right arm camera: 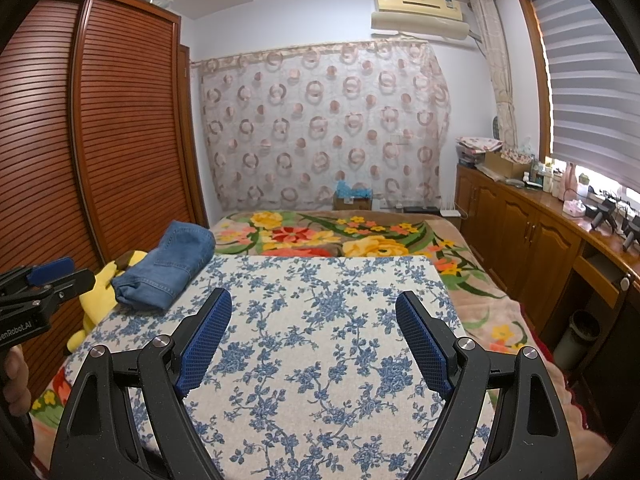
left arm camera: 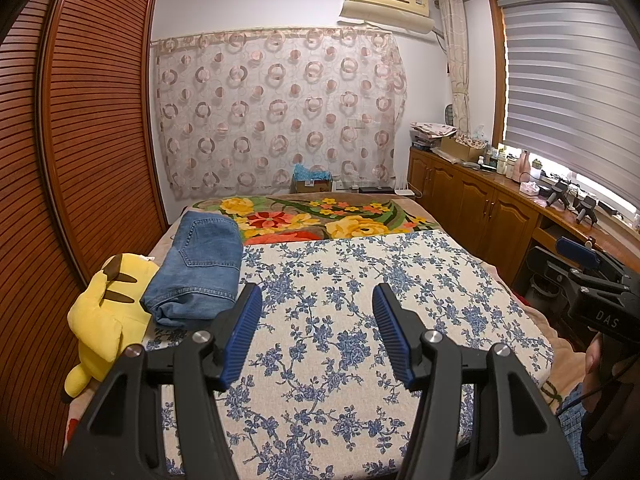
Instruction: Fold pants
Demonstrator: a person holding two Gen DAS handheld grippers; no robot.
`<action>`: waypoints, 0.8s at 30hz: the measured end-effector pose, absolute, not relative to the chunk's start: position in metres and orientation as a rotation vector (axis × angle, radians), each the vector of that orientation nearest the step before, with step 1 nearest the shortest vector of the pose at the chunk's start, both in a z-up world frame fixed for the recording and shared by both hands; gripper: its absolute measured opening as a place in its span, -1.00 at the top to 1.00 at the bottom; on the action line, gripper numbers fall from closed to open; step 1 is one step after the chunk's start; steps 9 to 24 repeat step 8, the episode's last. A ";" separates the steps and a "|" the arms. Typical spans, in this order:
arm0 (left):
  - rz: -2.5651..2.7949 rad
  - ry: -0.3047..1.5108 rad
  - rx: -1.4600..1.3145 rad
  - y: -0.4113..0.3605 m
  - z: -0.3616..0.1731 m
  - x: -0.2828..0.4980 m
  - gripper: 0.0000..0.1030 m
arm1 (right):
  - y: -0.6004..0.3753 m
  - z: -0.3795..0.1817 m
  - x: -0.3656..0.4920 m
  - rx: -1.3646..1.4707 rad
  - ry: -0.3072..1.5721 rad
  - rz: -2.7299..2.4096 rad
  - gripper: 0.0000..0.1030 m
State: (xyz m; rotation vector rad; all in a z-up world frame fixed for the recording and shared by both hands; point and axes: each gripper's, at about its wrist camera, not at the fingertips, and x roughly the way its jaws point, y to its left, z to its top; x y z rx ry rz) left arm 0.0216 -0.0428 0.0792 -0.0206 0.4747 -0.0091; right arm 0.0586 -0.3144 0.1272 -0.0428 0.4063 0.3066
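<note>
- The bed [left arm camera: 516, 312] fills both views, with a blue-flowered cloth [left arm camera: 340, 320] laid over a bright floral blanket [left arm camera: 320, 220].
- The wardrobe [left arm camera: 88, 120] stands along the bed's left side in both views; only the right wrist view shows a box on top of it and more of the ceiling.
- The cabinets [right arm camera: 520, 232] run under the window; the right wrist view alone shows the bin [right arm camera: 580, 332] on the floor beside the bed.
- The jeans [left arm camera: 200, 268] lie folded at the cloth's far left edge, against a yellow plush [left arm camera: 104, 312]. The left wrist view shows the plush nearly whole; in the right wrist view the jeans and the other tool hide most of it.
- The left hand-held gripper [left arm camera: 318, 328] hovers over the cloth, fingers apart with nothing between them.
- The right hand-held gripper [right arm camera: 314, 336] is spread wider, also empty, over the cloth.
- Each view catches the other tool at its edge, with part of the hand [right arm camera: 14, 376] holding it.
</note>
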 end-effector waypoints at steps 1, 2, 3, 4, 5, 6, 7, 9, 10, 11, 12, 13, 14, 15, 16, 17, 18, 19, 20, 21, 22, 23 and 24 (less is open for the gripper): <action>-0.010 0.475 -0.021 -0.043 0.079 0.022 -0.12 | -0.314 0.127 0.059 -0.043 0.406 0.307 -0.67; -0.010 0.475 -0.021 -0.043 0.079 0.022 -0.12 | -0.314 0.127 0.059 -0.044 0.406 0.307 -0.67; -0.009 0.475 -0.021 -0.043 0.079 0.021 -0.12 | -0.314 0.127 0.059 -0.043 0.406 0.306 -0.67; -0.009 0.475 -0.021 -0.043 0.079 0.022 -0.12 | -0.314 0.127 0.059 -0.044 0.406 0.307 -0.67; -0.010 0.475 -0.021 -0.043 0.079 0.022 -0.12 | -0.314 0.127 0.059 -0.043 0.406 0.307 -0.67; -0.010 0.475 -0.021 -0.043 0.079 0.022 -0.12 | -0.314 0.127 0.059 -0.044 0.406 0.307 -0.67; -0.010 0.475 -0.021 -0.043 0.079 0.022 -0.12 | -0.314 0.127 0.059 -0.045 0.406 0.307 -0.67; -0.010 0.475 -0.021 -0.043 0.079 0.022 -0.12 | -0.314 0.127 0.059 -0.045 0.406 0.306 -0.67; -0.010 0.475 -0.021 -0.043 0.079 0.022 -0.12 | -0.314 0.127 0.059 -0.045 0.406 0.306 -0.67; -0.010 0.475 -0.021 -0.043 0.079 0.022 -0.12 | -0.314 0.127 0.059 -0.045 0.406 0.306 -0.67; -0.010 0.475 -0.021 -0.043 0.079 0.022 -0.12 | -0.314 0.127 0.059 -0.045 0.406 0.306 -0.67; -0.010 0.475 -0.021 -0.043 0.079 0.022 -0.12 | -0.314 0.127 0.059 -0.045 0.406 0.306 -0.67; -0.010 0.475 -0.021 -0.043 0.079 0.022 -0.12 | -0.314 0.127 0.059 -0.045 0.406 0.306 -0.67; -0.010 0.475 -0.021 -0.043 0.079 0.022 -0.12 | -0.314 0.127 0.059 -0.045 0.406 0.306 -0.67; -0.010 0.475 -0.021 -0.043 0.079 0.022 -0.12 | -0.314 0.127 0.059 -0.045 0.406 0.306 -0.67; -0.010 0.475 -0.021 -0.043 0.079 0.022 -0.12 | -0.314 0.127 0.059 -0.045 0.406 0.306 -0.67; -0.010 0.475 -0.021 -0.043 0.079 0.022 -0.12 | -0.314 0.127 0.059 -0.045 0.406 0.306 -0.67; -0.010 0.475 -0.021 -0.043 0.079 0.022 -0.12 | -0.314 0.127 0.059 -0.045 0.406 0.306 -0.67; -0.010 0.475 -0.021 -0.043 0.079 0.022 -0.12 | -0.314 0.127 0.059 -0.045 0.406 0.306 -0.67; -0.010 0.475 -0.021 -0.043 0.079 0.022 -0.12 | -0.314 0.127 0.059 -0.045 0.406 0.306 -0.67; -0.010 0.475 -0.021 -0.043 0.079 0.022 -0.12 | -0.314 0.127 0.059 -0.045 0.406 0.306 -0.67; -0.010 0.475 -0.021 -0.043 0.079 0.022 -0.12 | -0.314 0.127 0.059 -0.045 0.406 0.306 -0.67; -0.010 0.475 -0.021 -0.043 0.079 0.022 -0.12 | -0.314 0.127 0.059 -0.045 0.406 0.306 -0.67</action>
